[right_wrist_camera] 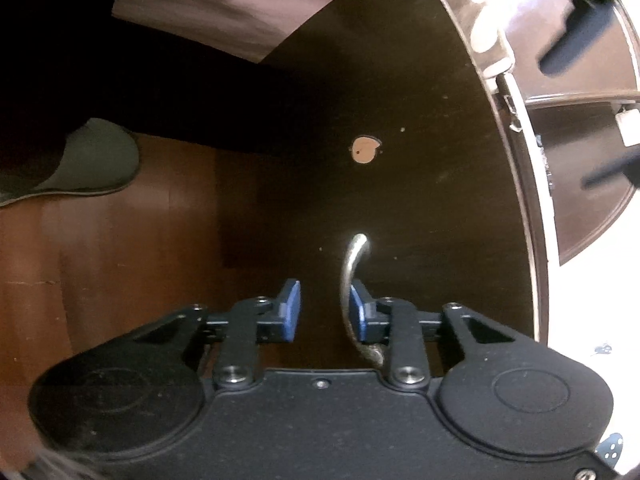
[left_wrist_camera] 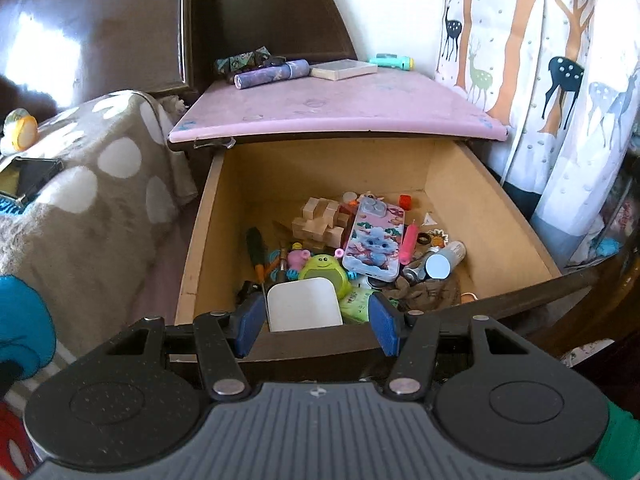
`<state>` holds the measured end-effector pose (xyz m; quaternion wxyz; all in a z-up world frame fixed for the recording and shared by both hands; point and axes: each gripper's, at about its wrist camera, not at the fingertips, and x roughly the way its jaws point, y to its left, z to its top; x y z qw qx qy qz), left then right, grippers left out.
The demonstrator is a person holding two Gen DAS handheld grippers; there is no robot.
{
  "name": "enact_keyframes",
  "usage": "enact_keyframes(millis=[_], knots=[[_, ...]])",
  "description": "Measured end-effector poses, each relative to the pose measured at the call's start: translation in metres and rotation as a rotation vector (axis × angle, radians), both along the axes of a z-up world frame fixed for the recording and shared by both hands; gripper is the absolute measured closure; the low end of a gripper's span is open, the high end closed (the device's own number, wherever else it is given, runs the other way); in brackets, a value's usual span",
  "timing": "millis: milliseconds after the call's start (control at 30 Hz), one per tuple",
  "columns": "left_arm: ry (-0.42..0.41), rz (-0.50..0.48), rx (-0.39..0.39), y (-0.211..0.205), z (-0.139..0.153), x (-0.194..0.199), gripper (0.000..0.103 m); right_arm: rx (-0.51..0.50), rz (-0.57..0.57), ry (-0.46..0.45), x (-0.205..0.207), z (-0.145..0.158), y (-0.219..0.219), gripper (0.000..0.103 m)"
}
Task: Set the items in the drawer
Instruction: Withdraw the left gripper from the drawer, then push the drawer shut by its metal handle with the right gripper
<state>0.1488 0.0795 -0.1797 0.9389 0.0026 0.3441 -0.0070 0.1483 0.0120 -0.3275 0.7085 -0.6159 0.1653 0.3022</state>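
Left gripper (left_wrist_camera: 314, 324): fingers spread wide, nothing between, poised at front edge of open drawer (left_wrist_camera: 224, 200), white card (left_wrist_camera: 303, 309) just beyond. Right gripper (right_wrist_camera: 325, 310): fingers apart astride metal handle (right_wrist_camera: 353, 268), one pad touching, probably steadying drawer front (right_wrist_camera: 420, 184).

The left wrist view is bright and sharp; daylight glares off the dark headboard (left_wrist_camera: 80, 40) at upper left, and the curtain (left_wrist_camera: 560, 80) is almost washed out. Fisheye bending curves the drawer (left_wrist_camera: 500, 216) walls. The right wrist view is dim and soft, with black shadow at upper left, perhaps from furniture. Its right edge is blown out white, and the metal handle (right_wrist_camera: 352, 264) catches a glint.
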Motion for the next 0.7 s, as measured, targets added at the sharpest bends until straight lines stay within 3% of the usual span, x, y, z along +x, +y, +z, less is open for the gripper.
enact_keyframes(millis=[167,233,433,700], knots=[[-0.027,-0.001,-0.009,0.019,0.002,-0.005,0.047,0.013,-0.026,-0.084,-0.004,-0.003,0.003,0.096],[-0.051,-0.002,-0.011,0.024,0.005,-0.006,0.047,0.011,-0.028,-0.102,-0.005,-0.003,0.003,0.097],[-0.093,-0.017,-0.124,0.036,0.013,-0.003,0.047,0.014,-0.047,-0.159,-0.005,0.0,0.004,0.1],[-0.116,-0.012,-0.228,0.052,0.017,-0.002,0.047,0.048,-0.099,-0.106,0.001,0.025,0.004,0.102]])
